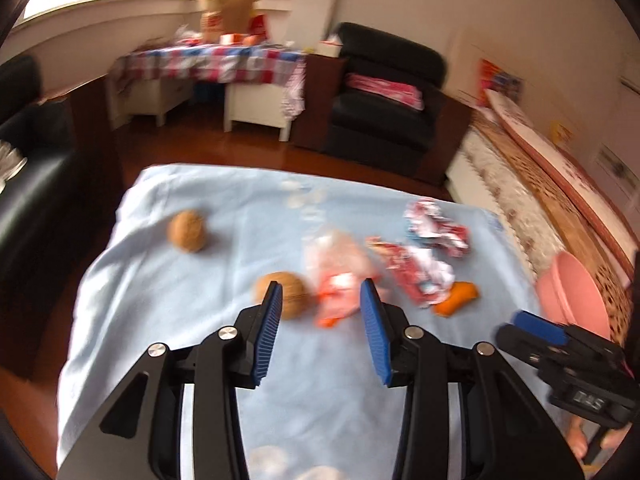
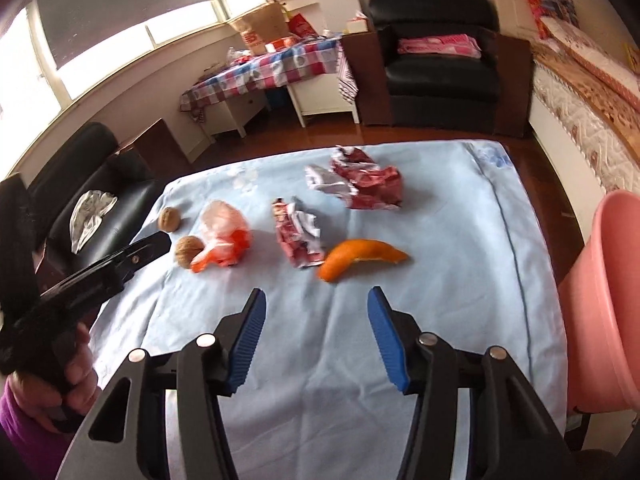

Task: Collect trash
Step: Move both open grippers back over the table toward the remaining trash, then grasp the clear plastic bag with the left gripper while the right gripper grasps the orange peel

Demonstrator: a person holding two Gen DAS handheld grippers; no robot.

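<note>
Trash lies on a light blue cloth [image 2: 440,280]: an orange peel [image 2: 360,258], a crumpled red-and-white wrapper [image 2: 298,234], a larger red wrapper [image 2: 362,180] behind it, and an orange-and-clear plastic bag [image 2: 224,236]. Two walnuts [image 2: 188,250] [image 2: 168,219] sit at the left. My right gripper [image 2: 316,300] is open and empty, just short of the peel. My left gripper [image 1: 322,296] is open and empty, its jaws either side of the plastic bag [image 1: 340,276] with a walnut [image 1: 290,294] by the left finger. The peel [image 1: 458,298] lies to its right.
A pink bin [image 2: 604,300] stands at the table's right edge, also in the left wrist view [image 1: 572,292]. Black sofa [image 2: 96,184] at the left, black armchair [image 2: 436,64] and a checkered-cloth table [image 2: 272,64] behind. A mattress [image 1: 520,184] leans at the right.
</note>
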